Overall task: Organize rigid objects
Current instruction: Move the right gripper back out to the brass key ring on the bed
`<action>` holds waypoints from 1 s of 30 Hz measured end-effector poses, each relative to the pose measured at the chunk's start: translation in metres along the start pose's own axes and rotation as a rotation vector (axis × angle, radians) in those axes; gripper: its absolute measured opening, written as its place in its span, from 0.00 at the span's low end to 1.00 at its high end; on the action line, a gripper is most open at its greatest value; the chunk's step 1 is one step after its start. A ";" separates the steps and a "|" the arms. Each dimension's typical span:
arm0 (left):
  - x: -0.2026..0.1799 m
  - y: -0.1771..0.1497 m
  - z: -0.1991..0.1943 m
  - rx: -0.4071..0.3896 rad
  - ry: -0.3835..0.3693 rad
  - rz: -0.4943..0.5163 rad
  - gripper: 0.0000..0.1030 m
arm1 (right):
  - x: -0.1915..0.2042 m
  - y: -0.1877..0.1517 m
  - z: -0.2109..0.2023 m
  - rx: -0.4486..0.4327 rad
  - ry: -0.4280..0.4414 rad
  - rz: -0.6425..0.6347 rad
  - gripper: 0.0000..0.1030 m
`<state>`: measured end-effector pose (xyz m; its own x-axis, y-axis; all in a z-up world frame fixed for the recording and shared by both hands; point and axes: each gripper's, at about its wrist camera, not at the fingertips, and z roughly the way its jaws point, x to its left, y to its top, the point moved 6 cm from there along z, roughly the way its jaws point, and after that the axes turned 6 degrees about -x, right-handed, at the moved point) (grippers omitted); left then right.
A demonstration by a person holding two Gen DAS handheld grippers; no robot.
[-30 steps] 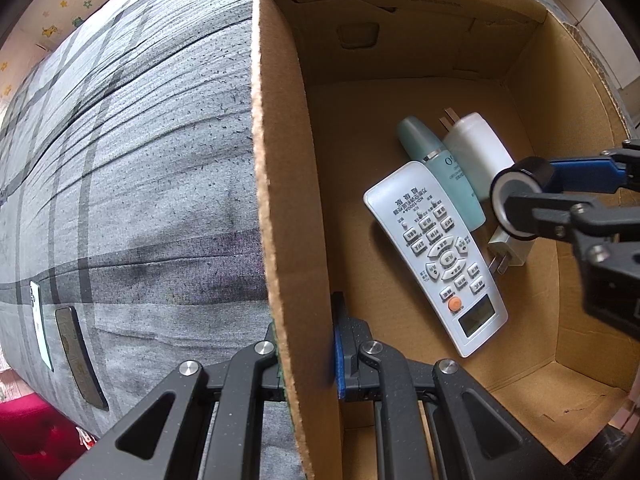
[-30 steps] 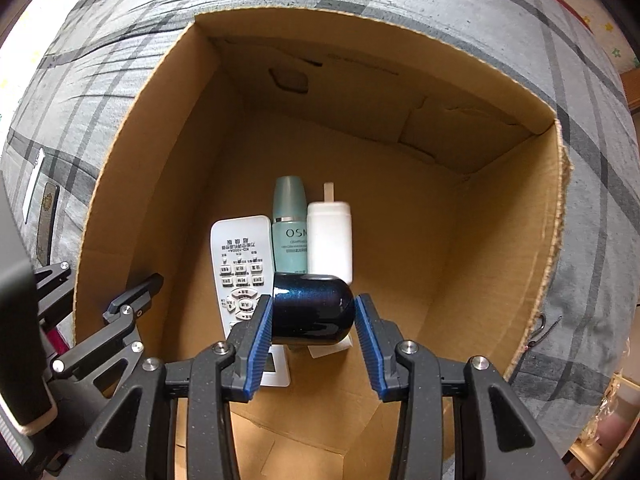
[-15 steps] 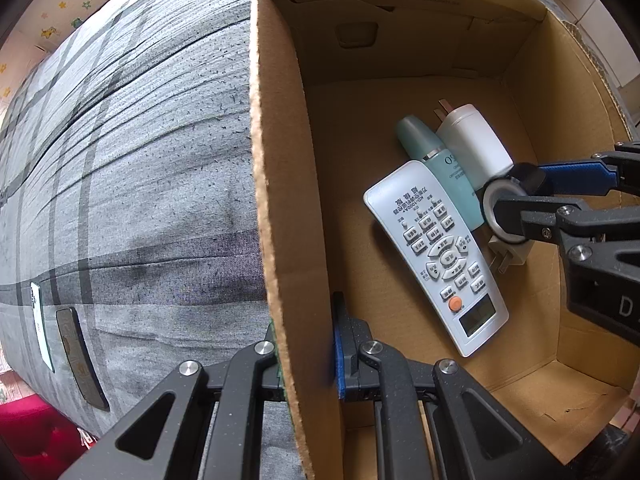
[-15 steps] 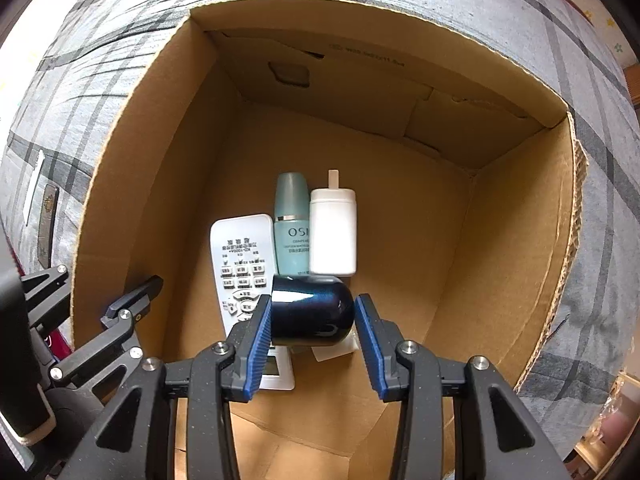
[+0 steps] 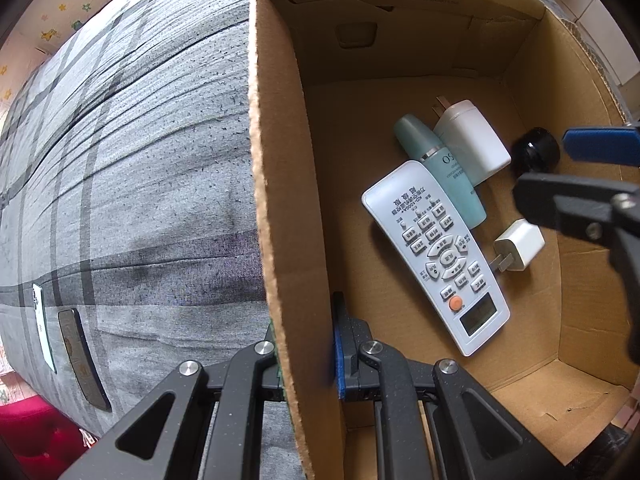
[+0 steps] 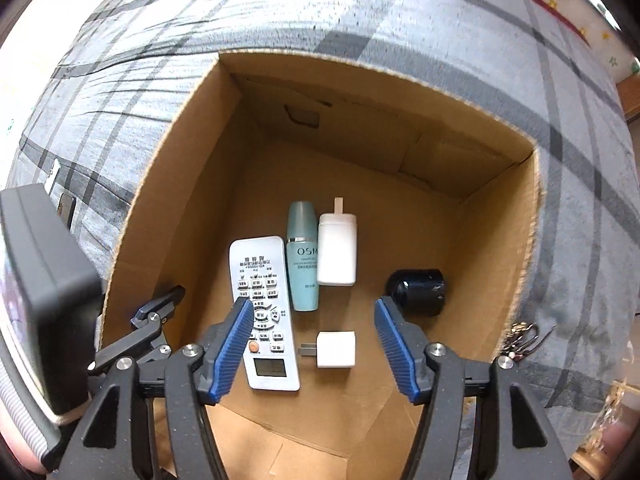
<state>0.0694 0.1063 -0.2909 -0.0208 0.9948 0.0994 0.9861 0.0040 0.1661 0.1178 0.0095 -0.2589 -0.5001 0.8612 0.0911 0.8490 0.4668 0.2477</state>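
Observation:
An open cardboard box (image 6: 400,80) sits on a grey plaid bedcover. My left gripper (image 5: 306,340) is shut on the box's left wall (image 5: 276,160), near its front. On the box floor lie a white remote (image 6: 256,264), a teal bottle (image 6: 303,264), a white bottle (image 6: 337,254) and a white charger plug (image 6: 335,349). A dark round jar (image 6: 418,292) lies on its side right of them, near the right wall. My right gripper (image 6: 314,308) hovers above the box floor, its jaws opening, with nothing between the blue pads.
Two flat phone-like items (image 5: 42,332) (image 5: 82,364) lie on the bedcover (image 5: 140,160) left of the box. A bunch of keys (image 6: 520,336) rests outside the box's right wall. Bare cardboard floor shows at the front of the box.
The right gripper let go of the dark jar, opened wide and rose a little. The jar now lies on the box floor to the right. The left gripper kept still.

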 end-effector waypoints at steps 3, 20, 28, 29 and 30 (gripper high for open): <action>0.000 0.000 0.001 0.003 -0.001 -0.007 0.12 | 0.005 -0.003 -0.011 -0.018 0.003 0.007 0.67; -0.002 0.001 0.001 0.005 0.005 0.003 0.12 | -0.014 0.009 -0.074 -0.170 0.008 0.043 1.00; -0.004 0.002 0.001 0.008 0.005 0.008 0.12 | -0.047 0.007 -0.095 -0.213 -0.023 0.122 1.00; -0.004 0.002 0.001 0.008 0.006 0.009 0.12 | -0.052 0.006 -0.097 -0.214 -0.028 0.130 1.00; -0.004 0.002 0.001 0.008 0.006 0.009 0.12 | -0.059 0.005 -0.098 -0.214 -0.039 0.141 1.00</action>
<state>0.0719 0.1023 -0.2921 -0.0129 0.9942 0.1067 0.9875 -0.0041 0.1577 0.1344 -0.0586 -0.1687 -0.3687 0.9239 0.1027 0.8524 0.2919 0.4338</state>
